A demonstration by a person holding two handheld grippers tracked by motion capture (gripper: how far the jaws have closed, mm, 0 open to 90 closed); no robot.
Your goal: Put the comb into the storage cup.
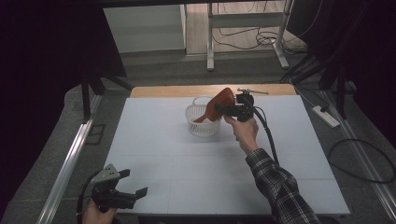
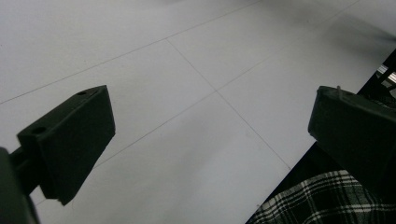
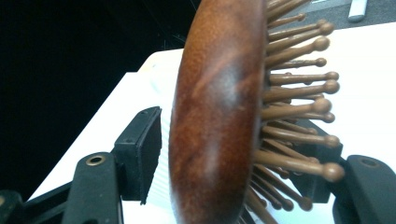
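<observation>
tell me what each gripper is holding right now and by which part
Nothing is held. The right gripper has its jaws open around the wooden hairbrush head, a gap showing beside it, over the white basket. The left gripper is open.

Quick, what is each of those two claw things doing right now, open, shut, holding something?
Left gripper: open, nothing between its jaws, above the white table.
Right gripper: open, jaws clear of the wooden hairbrush between them, at the white basket.

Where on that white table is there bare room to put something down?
Almost everywhere: the white table is bare between the white basket and the left gripper at the near edge, and on both sides of the basket. It is crowded at the basket, where the right gripper has the wooden hairbrush between its jaws.
</observation>
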